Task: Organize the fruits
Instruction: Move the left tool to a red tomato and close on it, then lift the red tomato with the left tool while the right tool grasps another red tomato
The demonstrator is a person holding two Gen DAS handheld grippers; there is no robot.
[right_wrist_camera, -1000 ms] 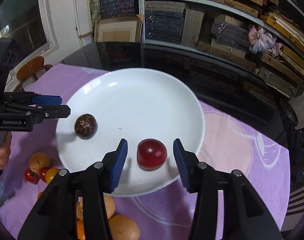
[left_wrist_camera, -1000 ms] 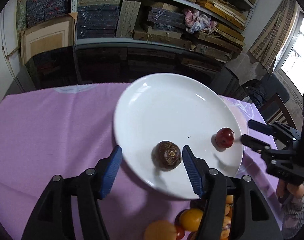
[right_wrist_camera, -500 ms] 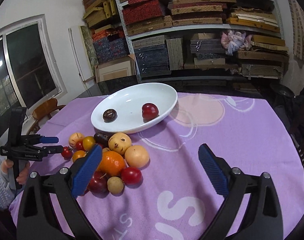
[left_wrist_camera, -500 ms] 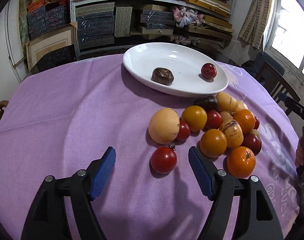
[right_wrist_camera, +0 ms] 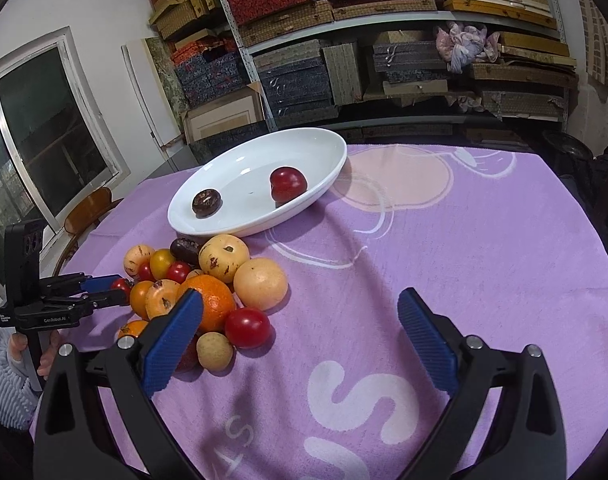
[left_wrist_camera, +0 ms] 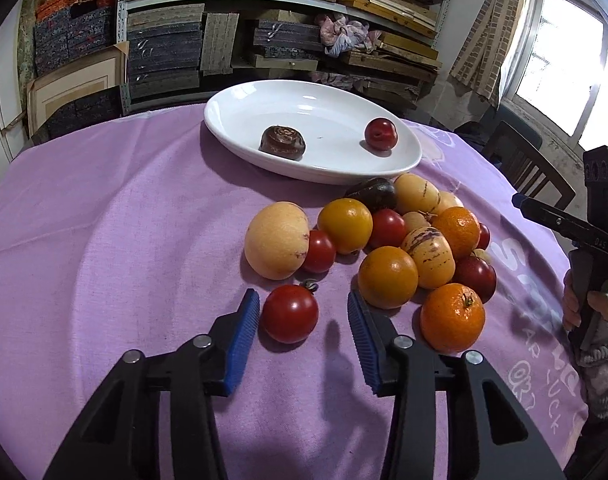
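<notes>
Fruits [left_wrist_camera: 388, 276]: mostly heaped in the centre of the left wrist view, on the purple cloth of the surface [left_wrist_camera: 123, 220], just below the white plate [left_wrist_camera: 324, 110]. Touching one another in a loose pile, so hard to take from the middle without pushing the neighbours.

On the plate, only a dark brown fruit [left_wrist_camera: 282, 143] and a red plum [left_wrist_camera: 380, 133], well apart from each other. Probably placed there as the first of the sorted ones; much of the task left, judging from the pile.

Lower centre of the same view: a red tomato [left_wrist_camera: 290, 313], a little apart from the heap, therefore an easy choice. Left gripper [left_wrist_camera: 302, 298] set around it, jaws closing, tomato between them. Left pad just beside its skin, right pad not yet on it, so no pinch so far. Tilted down toward the cloth, likely to catch the tomato at its widest part.

In the right wrist view, right gripper [right_wrist_camera: 299, 299] with jaws spread wide, holding nothing. Placed at the lower right edge of the pile, with another red fruit [right_wrist_camera: 247, 327] near its left pad. Seemingly ready for a second pick; which fruit, cannot tell.
</notes>
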